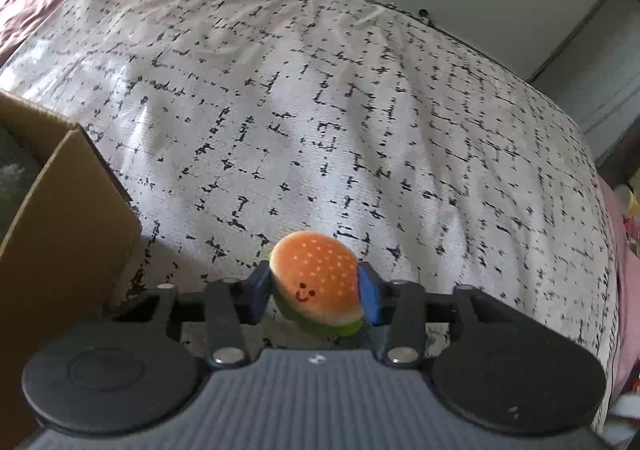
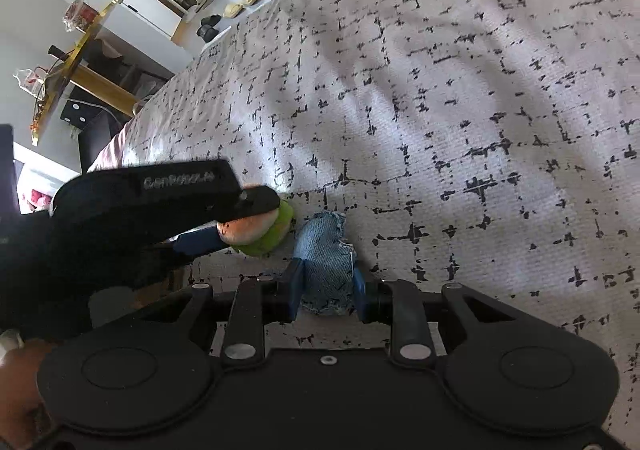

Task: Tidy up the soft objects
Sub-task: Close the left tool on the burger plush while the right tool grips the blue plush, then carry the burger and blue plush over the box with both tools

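Patterned bedspread (image 1: 360, 98) is filling both views; left gripper (image 1: 316, 284) is clamping a burger plush (image 1: 316, 278), right gripper (image 2: 326, 288) is pinching denim (image 2: 326, 250), box (image 1: 60, 210) sitting left.

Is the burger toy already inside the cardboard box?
No, the burger toy is clamped between the left tongs above the bedspread, beside the cardboard box.

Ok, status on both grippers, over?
Left gripper shut on burger plush. Right gripper shut on denim piece. Cardboard box left; nothing blocking.
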The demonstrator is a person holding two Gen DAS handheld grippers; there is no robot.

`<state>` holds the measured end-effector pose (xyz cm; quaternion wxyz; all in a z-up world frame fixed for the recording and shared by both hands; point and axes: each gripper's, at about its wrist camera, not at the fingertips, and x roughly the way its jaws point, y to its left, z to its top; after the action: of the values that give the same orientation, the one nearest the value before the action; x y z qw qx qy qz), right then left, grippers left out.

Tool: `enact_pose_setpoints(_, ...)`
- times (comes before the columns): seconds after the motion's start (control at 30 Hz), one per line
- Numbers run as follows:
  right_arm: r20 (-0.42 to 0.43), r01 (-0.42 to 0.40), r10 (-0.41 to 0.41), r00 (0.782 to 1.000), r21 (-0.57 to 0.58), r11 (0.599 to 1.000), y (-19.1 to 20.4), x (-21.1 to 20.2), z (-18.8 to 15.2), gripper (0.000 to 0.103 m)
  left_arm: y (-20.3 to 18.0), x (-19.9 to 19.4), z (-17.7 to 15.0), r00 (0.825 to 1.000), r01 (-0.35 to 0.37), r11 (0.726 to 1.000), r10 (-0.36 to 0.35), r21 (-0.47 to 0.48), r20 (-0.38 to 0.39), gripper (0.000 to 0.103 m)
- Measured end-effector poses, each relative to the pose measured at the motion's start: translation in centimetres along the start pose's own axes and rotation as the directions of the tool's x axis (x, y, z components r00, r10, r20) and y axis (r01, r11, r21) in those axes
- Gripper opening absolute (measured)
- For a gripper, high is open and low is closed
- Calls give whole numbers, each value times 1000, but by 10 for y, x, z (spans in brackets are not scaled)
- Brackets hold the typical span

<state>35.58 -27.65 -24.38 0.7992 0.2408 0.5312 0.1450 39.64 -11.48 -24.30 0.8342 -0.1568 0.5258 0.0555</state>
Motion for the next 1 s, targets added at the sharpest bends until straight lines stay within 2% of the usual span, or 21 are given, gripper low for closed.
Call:
enact_pose_setpoints(0.1, 18, -7, 7, 1000, -1, 1000, 1, -6, 1, 26, 3, -18, -3, 999, -4, 1000, 4, 7, 47, 43)
enact_pose_setpoints(0.57, 104, -50, 56, 993, -58, 997, 21, -41, -7, 26, 14, -87, -15, 990, 17, 1000, -17, 4, 143, 43)
enact_pose_setpoints(1.0, 222, -87, 114, 968, -127, 988, 41, -83, -17, 26, 36, -153, -27, 975, 34, 999, -30, -12, 220, 43)
